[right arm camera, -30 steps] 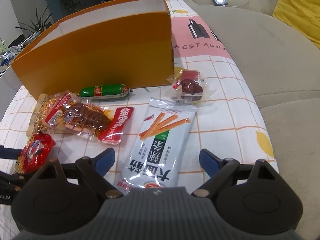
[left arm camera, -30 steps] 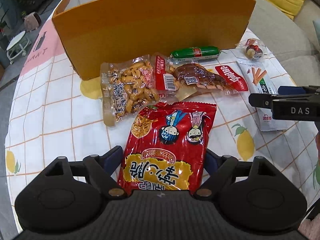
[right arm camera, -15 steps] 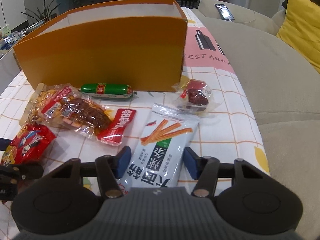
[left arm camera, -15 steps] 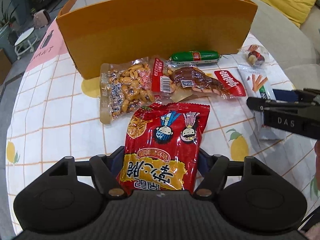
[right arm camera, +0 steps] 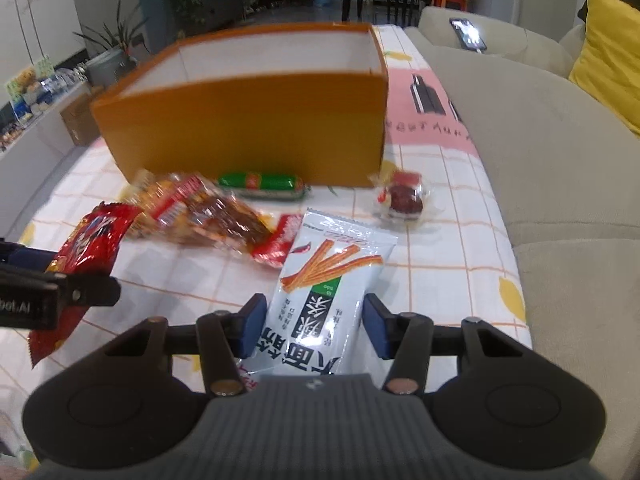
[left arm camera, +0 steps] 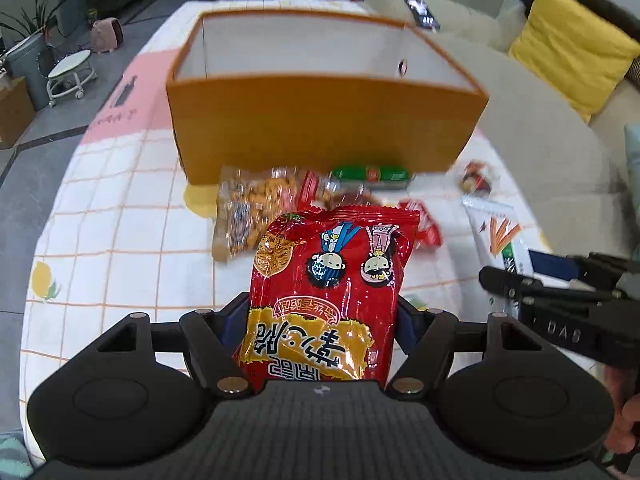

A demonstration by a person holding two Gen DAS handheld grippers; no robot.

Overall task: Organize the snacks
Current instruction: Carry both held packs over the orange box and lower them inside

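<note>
Orange cardboard box point(left arm camera: 320, 136) empty; left tongs point(left arm camera: 316, 320) clamped on red foil noodle-snack bag point(left arm camera: 332, 280), right tongs point(right arm camera: 314, 320) closing on white spicy-stick packet point(right arm camera: 332, 280); four snacks left on surface point(left arm camera: 120, 220).

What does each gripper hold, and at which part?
Left gripper: red snack bag, near end. Right gripper, jaws closing: white stick-snack packet, near end.

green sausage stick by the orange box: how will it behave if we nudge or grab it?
The green sausage is a smooth cylinder lying on its side on the tablecloth, so a sideways nudge will probably roll it. Its glossy casing looks slippery; the jaws may squeeze it out. It lies straight, so it is likely fairly stiff. The orange box behind it should stop backward rolling.
</note>
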